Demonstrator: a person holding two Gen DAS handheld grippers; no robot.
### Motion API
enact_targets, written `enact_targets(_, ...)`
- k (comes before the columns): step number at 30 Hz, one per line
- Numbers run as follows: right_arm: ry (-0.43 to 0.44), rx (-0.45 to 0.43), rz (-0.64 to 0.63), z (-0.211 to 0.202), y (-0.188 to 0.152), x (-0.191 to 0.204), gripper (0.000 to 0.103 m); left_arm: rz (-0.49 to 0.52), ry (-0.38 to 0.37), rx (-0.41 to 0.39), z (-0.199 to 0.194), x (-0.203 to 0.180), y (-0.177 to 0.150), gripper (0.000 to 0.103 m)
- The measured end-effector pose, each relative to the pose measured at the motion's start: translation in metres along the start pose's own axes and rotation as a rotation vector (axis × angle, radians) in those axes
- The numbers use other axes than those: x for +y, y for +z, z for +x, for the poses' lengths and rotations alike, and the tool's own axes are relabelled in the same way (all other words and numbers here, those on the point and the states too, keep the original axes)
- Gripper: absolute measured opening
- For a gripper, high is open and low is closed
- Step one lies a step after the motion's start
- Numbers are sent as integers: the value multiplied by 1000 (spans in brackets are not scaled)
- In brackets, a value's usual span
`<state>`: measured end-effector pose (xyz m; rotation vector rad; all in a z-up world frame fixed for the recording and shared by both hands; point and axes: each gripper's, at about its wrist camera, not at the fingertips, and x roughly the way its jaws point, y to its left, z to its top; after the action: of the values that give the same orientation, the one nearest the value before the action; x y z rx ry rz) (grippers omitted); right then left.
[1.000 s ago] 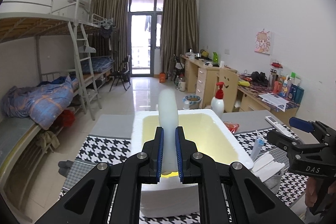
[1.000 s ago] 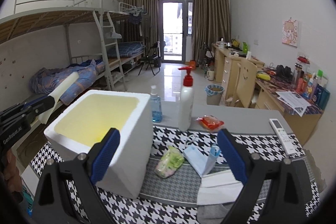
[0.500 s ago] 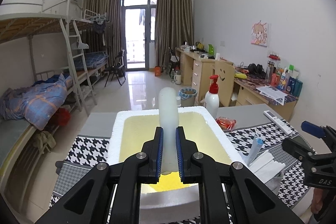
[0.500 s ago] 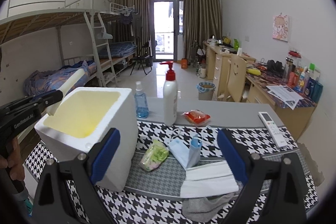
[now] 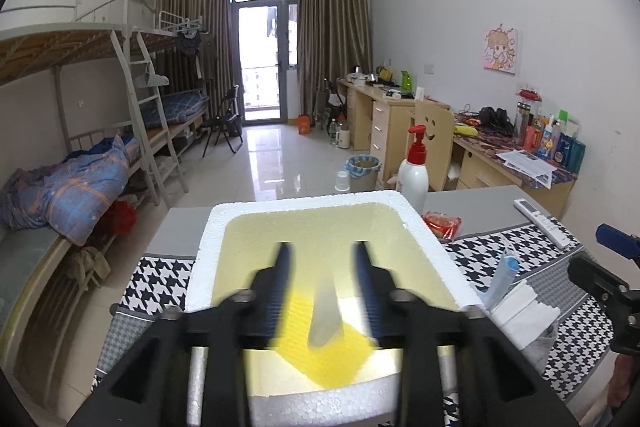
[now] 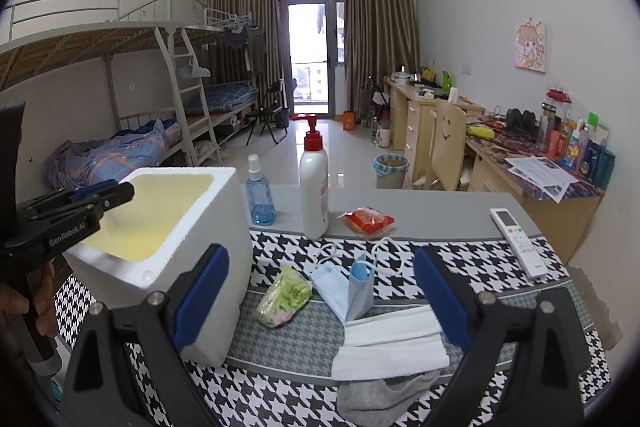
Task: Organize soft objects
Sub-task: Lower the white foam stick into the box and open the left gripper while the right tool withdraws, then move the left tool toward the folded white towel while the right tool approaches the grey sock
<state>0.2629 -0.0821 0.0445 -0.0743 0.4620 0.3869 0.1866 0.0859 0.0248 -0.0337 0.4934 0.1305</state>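
Two claws in frame over bench point(image 6: 440, 217) with houndstooth cloth point(image 6: 472, 259).

Foam box point(image 6: 208, 255), white, yellowish inside, standing on left part of cloth, top open. Biggest item on bench.

Left claw point(image 5: 322, 259) above box opening, motion-blurred, blue pads point(image 5: 283, 267) spread apart, gripping nothing. Pale foam piece point(image 5: 326, 311) between pads but clear of both, blurred, inside box above yellow floor patch; resting or mid-air, cannot tell. Same claw seen from right wrist view at left edge point(image 6: 108, 193), over box rim.

Right claw point(image 6: 320, 299) wide apart, empty, hovering over near-right part of cloth.

Lotion pump bottle point(image 6: 314, 191), white with red pump, upright at far edge of cloth. Blue spray bottle point(image 6: 260, 197) upright just left of it, beside box.

White folded cloth point(image 6: 394, 345) flat on near part of cloth, between right claw pads in view. Grey sock point(image 6: 384, 395) bunched just in front of it, touching its near edge.

Blue face mask point(image 6: 344, 287) crumpled, one fold standing up, white ear loops trailing toward far side. Green tissue pack point(image 6: 285, 297) just left of mask, near box corner.

Remote point(image 6: 516, 237) white, flat at right end of bench, well apart from the rest. Red snack packet point(image 6: 368, 221) on bare grey strip right of lotion bottle.
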Motion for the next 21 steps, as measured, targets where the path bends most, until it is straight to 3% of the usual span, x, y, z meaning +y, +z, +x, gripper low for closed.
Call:
enact_targets(1,0,0,0,0,0,0,95,-3,-2,-5,0,0,0,73)
enact_targets(2,2,0,0,0,0,0,96,-9,-4,-15,-2,1,0,83)
enact_targets(5,4,3,-3,1,-1,0,95,-3,-13,-43,-6,0,0,100)
enact_targets(21,4,-19,-20,-14,-5,-3,96,-13,-15,-69,-24,-9,-3,102)
